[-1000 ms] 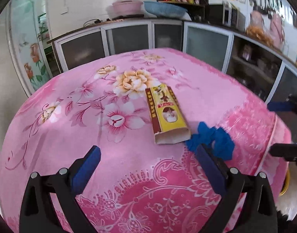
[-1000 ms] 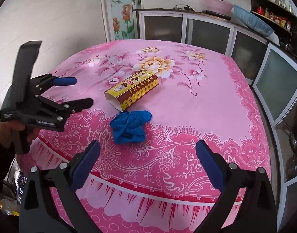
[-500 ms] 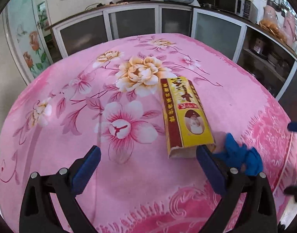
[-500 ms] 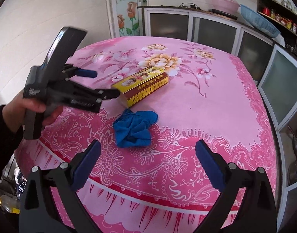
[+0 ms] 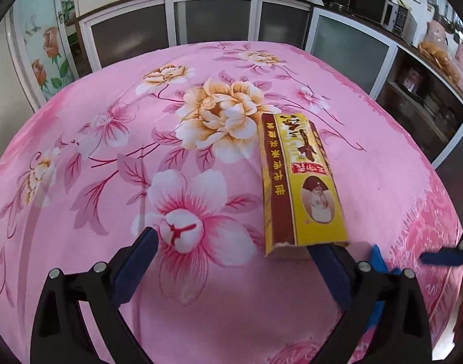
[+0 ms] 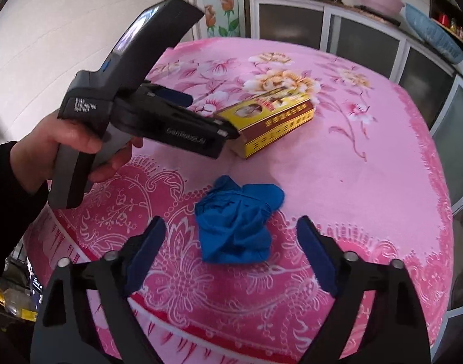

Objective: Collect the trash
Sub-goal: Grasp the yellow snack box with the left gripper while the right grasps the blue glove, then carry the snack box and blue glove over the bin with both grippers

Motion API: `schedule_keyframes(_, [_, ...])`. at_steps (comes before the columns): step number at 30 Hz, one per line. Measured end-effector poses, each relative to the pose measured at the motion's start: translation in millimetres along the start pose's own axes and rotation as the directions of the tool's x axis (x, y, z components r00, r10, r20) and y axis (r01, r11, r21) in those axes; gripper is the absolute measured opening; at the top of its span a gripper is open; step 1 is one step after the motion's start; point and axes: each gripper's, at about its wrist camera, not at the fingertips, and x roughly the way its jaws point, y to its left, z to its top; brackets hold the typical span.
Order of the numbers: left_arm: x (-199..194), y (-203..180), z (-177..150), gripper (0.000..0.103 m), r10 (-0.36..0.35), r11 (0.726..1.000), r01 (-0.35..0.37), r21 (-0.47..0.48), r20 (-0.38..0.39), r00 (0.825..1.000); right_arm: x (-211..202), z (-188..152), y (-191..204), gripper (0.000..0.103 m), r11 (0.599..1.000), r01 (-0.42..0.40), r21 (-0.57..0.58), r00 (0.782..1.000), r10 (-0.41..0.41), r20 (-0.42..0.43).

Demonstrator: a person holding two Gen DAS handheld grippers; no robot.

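Both hands have closed in: the right tongs (image 6: 231, 242), jaws just narrowing but untouching, straddle the blue glove (image 6: 237, 221) at the desk's (image 6: 368, 182) near edge, while the left tongs (image 5: 231, 251) gape beside the yellow carton (image 5: 298, 182), so pickup looks imminent.

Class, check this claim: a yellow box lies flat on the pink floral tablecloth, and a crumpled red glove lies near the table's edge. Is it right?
One detail is wrong. The crumpled glove is blue, not red, as the right wrist view shows. The yellow box does lie flat on the pink floral tablecloth.
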Motion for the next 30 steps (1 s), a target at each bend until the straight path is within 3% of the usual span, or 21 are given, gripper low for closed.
schedule_keyframes(2, [1, 3, 2, 0.084, -0.003, 1.0, 0.003, -0.014, 0.005, 1.0, 5, 2, 1, 0.056, 1.0, 0.012, -0.001, 1.0, -0.012, -0.014])
schedule_keyframes(4, [3, 3, 3, 0.068, -0.007, 1.0, 0.007, -0.013, 0.004, 1.0, 8, 4, 0, 0.032, 1.0, 0.01, 0.008, 0.999, -0.009, -0.031])
schedule_keyframes(6, [6, 2, 4, 0.054, -0.008, 1.0, 0.008, -0.006, -0.006, 1.0, 11, 4, -2, 0.024, 1.0, 0.001, 0.025, 0.999, 0.001, -0.052])
schedule_keyframes(9, [6, 1, 5, 0.015, -0.024, 1.0, 0.024, -0.005, -0.006, 1.0, 8, 3, -1, 0.019, 0.999, -0.011, 0.035, 0.999, 0.013, -0.045])
schedule_keyframes(11, [5, 2, 6, 0.007, -0.029, 0.999, 0.029, -0.018, -0.001, 1.0, 0, 1, 0, 0.017, 0.999, -0.032, 0.041, 0.999, 0.033, -0.026])
schedule_keyframes(19, [-19, 7, 1, 0.002, -0.056, 0.998, 0.058, -0.039, 0.041, 0.998, -44, -17, -5, 0.017, 0.994, -0.067, 0.084, 0.997, 0.064, 0.03])
schedule_keyframes(30, [-61, -13, -14, 0.001, -0.064, 0.998, 0.065, -0.009, 0.092, 0.994, -110, -57, -8, 0.017, 0.991, -0.019, 0.131, 0.996, 0.007, 0.092])
